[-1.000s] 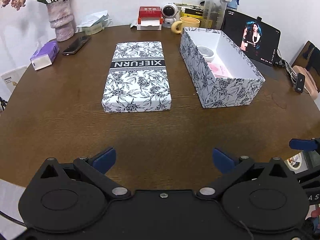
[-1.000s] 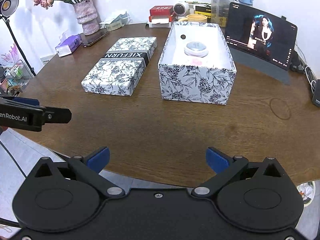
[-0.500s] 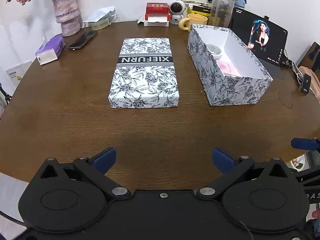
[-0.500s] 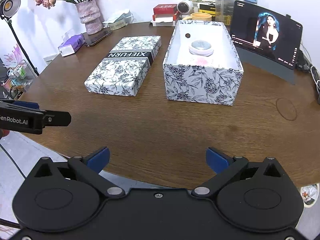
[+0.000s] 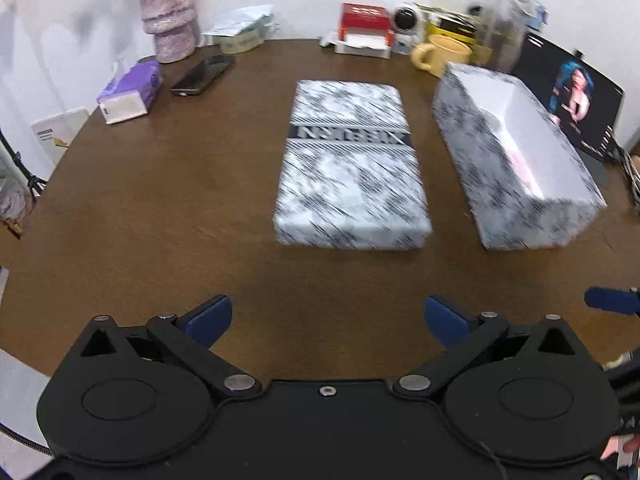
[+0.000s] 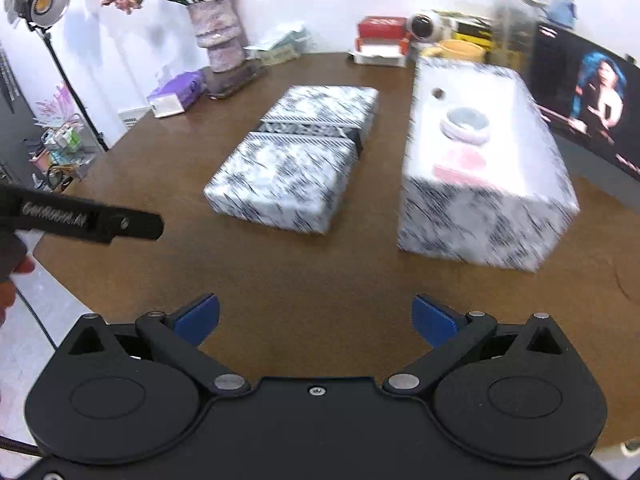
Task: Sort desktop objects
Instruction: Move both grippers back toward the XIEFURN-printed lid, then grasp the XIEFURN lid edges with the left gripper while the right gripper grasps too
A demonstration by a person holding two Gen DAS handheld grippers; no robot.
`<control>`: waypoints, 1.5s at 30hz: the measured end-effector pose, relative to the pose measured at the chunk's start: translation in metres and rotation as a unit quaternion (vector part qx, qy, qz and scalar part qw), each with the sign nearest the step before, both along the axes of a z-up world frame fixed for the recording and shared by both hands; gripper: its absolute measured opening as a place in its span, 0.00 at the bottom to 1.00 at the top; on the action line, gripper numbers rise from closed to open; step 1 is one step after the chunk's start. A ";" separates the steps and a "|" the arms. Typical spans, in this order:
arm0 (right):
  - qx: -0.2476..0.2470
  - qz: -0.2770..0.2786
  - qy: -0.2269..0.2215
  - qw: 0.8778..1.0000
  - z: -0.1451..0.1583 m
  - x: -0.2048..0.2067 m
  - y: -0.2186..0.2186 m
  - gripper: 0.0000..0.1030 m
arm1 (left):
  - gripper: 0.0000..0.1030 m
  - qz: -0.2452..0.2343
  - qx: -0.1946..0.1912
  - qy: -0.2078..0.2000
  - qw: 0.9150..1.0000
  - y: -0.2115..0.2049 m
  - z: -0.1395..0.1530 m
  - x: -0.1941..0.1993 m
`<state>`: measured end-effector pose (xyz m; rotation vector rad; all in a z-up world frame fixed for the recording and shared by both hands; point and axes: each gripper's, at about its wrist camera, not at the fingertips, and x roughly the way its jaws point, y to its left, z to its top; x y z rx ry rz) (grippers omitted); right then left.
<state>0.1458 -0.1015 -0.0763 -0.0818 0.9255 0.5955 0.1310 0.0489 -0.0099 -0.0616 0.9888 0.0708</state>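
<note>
Item: left tongs (image 5: 327, 314), released, empty, over the near edge of the surface (image 5: 160, 208). Item: right tongs (image 6: 316, 314), released, empty.

Change: both views now sit closer to the boxes than a second ago and are motion-blurred; nothing on the surface has shifted.

Lid (image 5: 352, 168): centre, flat. Open box (image 5: 516, 160): right of lid, holding a round tin (image 6: 465, 123).

Judgement: approach under way, closing likely next.

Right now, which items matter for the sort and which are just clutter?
Job: open floral box, its lid, white round tin and pink card inside it.

Clutter: vase, tissue pack, phone, yellow mug, tablet.
</note>
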 end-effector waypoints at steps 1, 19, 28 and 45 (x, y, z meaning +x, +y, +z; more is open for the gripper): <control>-0.002 0.006 -0.005 1.000 0.001 0.004 0.007 1.00 | 1.00 0.003 -0.001 -0.003 1.000 0.007 0.002 0.007; -0.010 -0.007 0.037 0.999 -0.043 0.128 0.112 1.00 | 1.00 -0.028 -0.012 0.037 0.999 0.032 -0.037 0.177; -0.005 -0.042 0.071 0.997 -0.068 0.163 0.123 1.00 | 1.00 -0.083 -0.012 0.062 0.995 0.025 -0.070 0.224; 0.022 -0.070 0.112 0.991 -0.097 0.196 0.117 1.00 | 1.00 -0.115 -0.050 0.083 0.989 0.013 -0.095 0.249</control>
